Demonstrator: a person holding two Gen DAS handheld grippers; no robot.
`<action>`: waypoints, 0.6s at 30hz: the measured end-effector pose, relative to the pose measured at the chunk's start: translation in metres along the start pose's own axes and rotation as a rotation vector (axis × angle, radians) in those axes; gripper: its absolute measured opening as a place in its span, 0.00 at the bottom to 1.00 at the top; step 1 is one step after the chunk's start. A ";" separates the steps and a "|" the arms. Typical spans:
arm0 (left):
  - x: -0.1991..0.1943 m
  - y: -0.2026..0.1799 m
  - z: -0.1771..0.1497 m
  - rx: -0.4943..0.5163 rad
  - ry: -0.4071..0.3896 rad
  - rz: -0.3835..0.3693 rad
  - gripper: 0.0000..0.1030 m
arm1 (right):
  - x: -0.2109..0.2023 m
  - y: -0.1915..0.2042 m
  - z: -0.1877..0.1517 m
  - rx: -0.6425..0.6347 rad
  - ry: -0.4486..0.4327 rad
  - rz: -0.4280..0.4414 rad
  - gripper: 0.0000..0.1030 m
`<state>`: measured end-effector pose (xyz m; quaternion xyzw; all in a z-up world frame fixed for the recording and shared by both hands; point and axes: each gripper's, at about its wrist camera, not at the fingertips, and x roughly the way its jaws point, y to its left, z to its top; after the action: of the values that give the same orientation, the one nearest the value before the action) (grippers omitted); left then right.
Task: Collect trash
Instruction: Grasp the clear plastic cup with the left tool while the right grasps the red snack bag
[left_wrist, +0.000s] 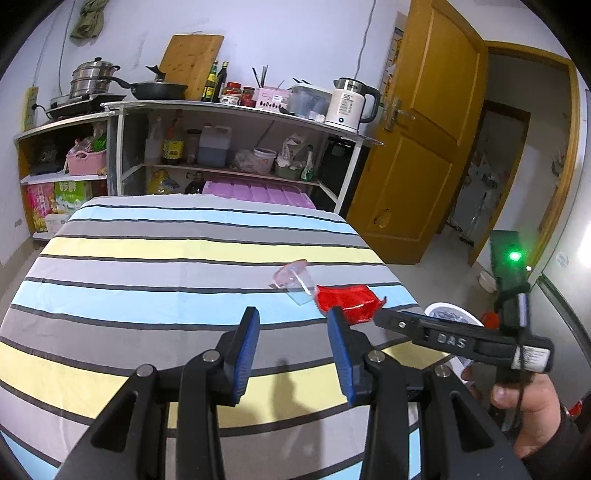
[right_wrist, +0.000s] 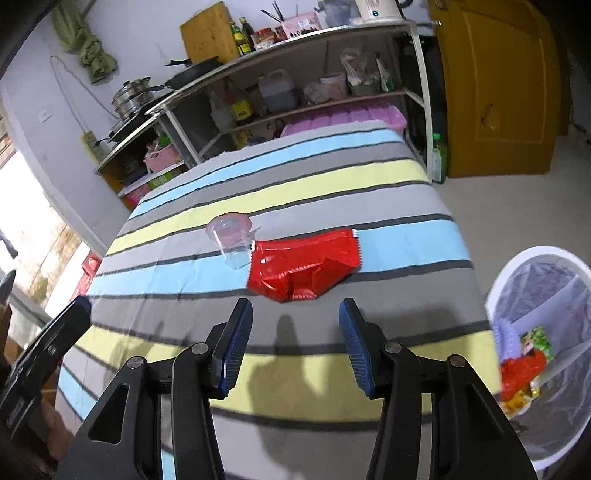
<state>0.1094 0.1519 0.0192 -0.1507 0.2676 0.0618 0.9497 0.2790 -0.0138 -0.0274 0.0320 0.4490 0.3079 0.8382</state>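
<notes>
I have both tongs over the striped table (right_wrist: 332, 177), and neither carries anything. My left gripper (left_wrist: 293, 317) stands with its blue pads (left_wrist: 248, 354) spread apart, only cloth showing between them. My right gripper (right_wrist: 295, 310) is likewise spread, its jaws empty above a grey stripe near the table's near edge.

The trash I am after lies toward the table's right edge, about midway along it. There is a red wrapper (right_wrist: 303, 264): a glossy, crumpled foil packet, flattened but buckled, with a white serrated strip along one short end and creases catching the light. It sprawls across a blue stripe and a grey one, just ahead of my right gripper's pads. In the left wrist view the wrapper (left_wrist: 347, 301) sits just past my left gripper's right pad, and the right gripper's black body reaches in from the right, its tip close beside the wrapper.

Touching the wrapper's far left corner is a clear plastic cup (right_wrist: 231, 238), tipped on its side with its pinkish rim facing away from me; a small transparent scrap sticks out beside it.

Off the table's right edge stands a white bin (right_wrist: 517, 273) lined with a thin clear bag. In it I see red and green packaging low against the wall.
</notes>
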 end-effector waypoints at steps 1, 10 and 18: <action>0.000 0.002 0.000 -0.004 -0.001 0.000 0.39 | 0.004 0.000 0.002 0.008 0.004 -0.002 0.49; 0.004 0.019 0.001 -0.032 0.001 -0.001 0.39 | 0.034 -0.006 0.022 0.087 0.002 -0.052 0.49; 0.012 0.019 -0.001 -0.047 0.021 -0.001 0.40 | 0.041 -0.003 0.029 0.054 -0.006 -0.134 0.43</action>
<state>0.1159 0.1697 0.0077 -0.1737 0.2759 0.0658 0.9430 0.3201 0.0129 -0.0414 0.0254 0.4558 0.2389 0.8570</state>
